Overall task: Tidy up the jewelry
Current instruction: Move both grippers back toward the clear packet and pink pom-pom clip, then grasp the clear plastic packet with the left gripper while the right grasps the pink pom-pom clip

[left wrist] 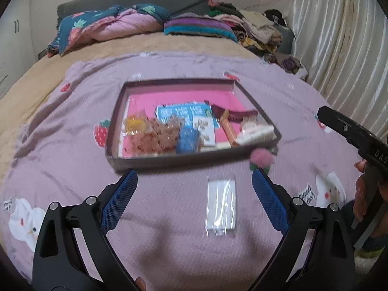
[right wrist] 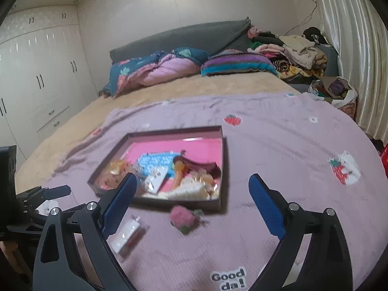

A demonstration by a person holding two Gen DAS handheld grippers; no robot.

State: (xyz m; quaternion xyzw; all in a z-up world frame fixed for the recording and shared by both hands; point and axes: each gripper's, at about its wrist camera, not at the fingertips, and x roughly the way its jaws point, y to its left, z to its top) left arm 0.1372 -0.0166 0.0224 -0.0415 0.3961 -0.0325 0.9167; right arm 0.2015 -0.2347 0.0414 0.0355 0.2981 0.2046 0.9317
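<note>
Both grippers open and empty near the box

Left gripper (left wrist: 194, 191) and right gripper (right wrist: 192, 203) spread wide, ready to pick; clear packet (left wrist: 222, 209) and pink pom-pom (left wrist: 260, 160) lie just before the tray box (left wrist: 174, 162), unsorted

Bedroom with a made bed

Ahead of the claw, a grey headboard (right wrist: 184, 36); white wardrobes (right wrist: 41, 77) to its left, pale curtains (right wrist: 359, 60) right.
</note>
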